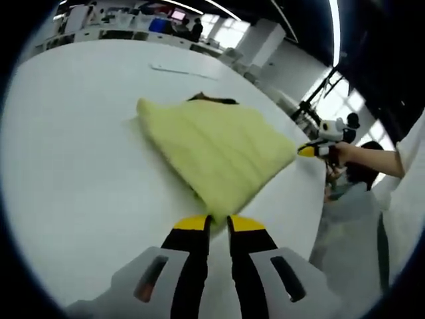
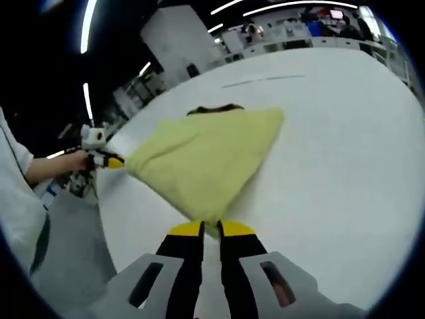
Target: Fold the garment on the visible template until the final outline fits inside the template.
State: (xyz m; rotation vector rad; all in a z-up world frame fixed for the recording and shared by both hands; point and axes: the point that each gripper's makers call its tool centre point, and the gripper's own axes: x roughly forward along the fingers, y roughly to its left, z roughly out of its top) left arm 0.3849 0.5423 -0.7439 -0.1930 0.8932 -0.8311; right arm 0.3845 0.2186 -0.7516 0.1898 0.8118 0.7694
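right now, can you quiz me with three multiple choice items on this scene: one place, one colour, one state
1. Where does the garment lie?
A. on the white table
B. on the floor
C. on a chair

2. What colour is it?
A. red
B. pale yellow
C. black

3. How do the left hand-held gripper and right hand-held gripper stand?
A. both wide open, away from the cloth
B. each closed on a garment corner
C. both resting on a shelf

Answers: 1 A, it spreads over the tabletop; 2 B, the fabric is pale yellow; 3 B, cloth sits between each pair of nearly shut jaws.
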